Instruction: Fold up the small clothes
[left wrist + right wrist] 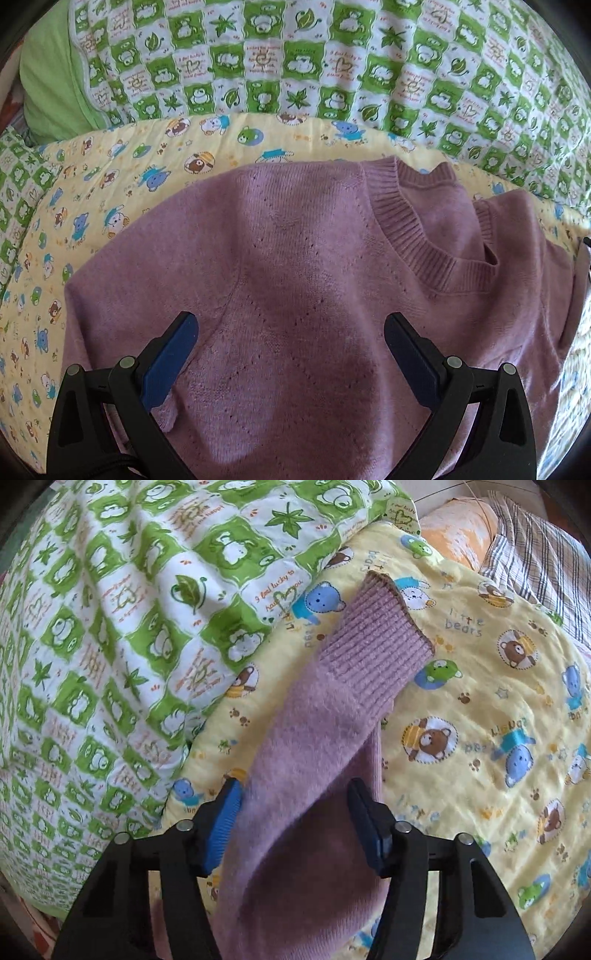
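I am steering 2 hand-held grippers over a bed. A mauve knit sweater (295,258) lies spread flat, front up, on a yellow quilt (110,206) printed with cartoon bears. Beyond that lies a green quilt (332,66) in green and white checks.

In the left wrist view, the left gripper (291,328) hovers above the sweater's body with its jaws spread wide and nothing between them. The ribbed neckline (413,221) sits up and to the right of it.

In the right wrist view, the right gripper (295,794) is about half open, straddling 1 sleeve (314,746). The left pad (225,812) looks to be touching the sleeve's edge, while the right pad stands clear of it, so I judge the sleeve is not yet pinched. The ribbed cuff (384,627) points away from the gripper, resting on the yellow quilt.

I judge the sweater to be light, soft and floppy, with a fuzzy knit that should not slip in the pads. It will sag and stretch if lifted by 1 point. The sleeve is best taken near the cuff, where the ribbing is thicker, and the body at a shoulder or the hem.
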`<move>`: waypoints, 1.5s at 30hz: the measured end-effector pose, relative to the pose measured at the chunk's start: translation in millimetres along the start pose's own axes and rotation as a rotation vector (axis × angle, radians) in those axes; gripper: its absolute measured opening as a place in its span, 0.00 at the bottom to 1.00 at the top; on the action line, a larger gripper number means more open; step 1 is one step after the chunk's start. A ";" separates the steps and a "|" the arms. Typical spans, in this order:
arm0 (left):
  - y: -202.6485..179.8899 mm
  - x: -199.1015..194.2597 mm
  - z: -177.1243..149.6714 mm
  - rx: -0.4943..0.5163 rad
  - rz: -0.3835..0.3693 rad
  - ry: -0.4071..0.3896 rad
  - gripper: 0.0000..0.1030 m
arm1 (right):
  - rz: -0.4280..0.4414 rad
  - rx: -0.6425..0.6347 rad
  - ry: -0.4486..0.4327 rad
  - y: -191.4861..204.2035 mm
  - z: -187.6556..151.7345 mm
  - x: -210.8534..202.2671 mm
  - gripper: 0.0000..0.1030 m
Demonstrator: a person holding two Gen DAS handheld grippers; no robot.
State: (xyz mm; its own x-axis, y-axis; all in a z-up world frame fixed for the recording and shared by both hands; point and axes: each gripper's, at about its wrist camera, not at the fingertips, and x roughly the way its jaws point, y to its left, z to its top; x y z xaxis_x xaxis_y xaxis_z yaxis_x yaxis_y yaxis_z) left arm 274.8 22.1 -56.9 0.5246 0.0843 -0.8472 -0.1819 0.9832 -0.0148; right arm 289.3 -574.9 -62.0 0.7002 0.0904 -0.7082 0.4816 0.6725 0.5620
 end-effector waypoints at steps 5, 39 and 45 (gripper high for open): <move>5.5 2.8 -6.7 -0.007 -0.011 0.006 0.98 | 0.006 -0.108 0.009 18.1 7.9 5.9 0.10; 6.8 -35.0 -41.3 -0.121 -0.310 0.185 0.98 | 0.566 -0.917 0.498 208.3 -368.2 -64.7 0.60; -61.4 -10.1 -44.3 0.099 -0.099 0.263 0.96 | 0.469 -0.774 0.366 157.2 -311.9 -82.1 0.60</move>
State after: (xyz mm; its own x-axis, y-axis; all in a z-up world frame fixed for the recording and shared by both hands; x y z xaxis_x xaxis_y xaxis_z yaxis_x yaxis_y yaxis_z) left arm 243.9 -46.3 -70.9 0.2996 -0.0452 -0.9530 -0.0518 0.9966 -0.0636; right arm 143.2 -247.5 -48.8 0.4621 0.6069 -0.6466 -0.3755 0.7945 0.4773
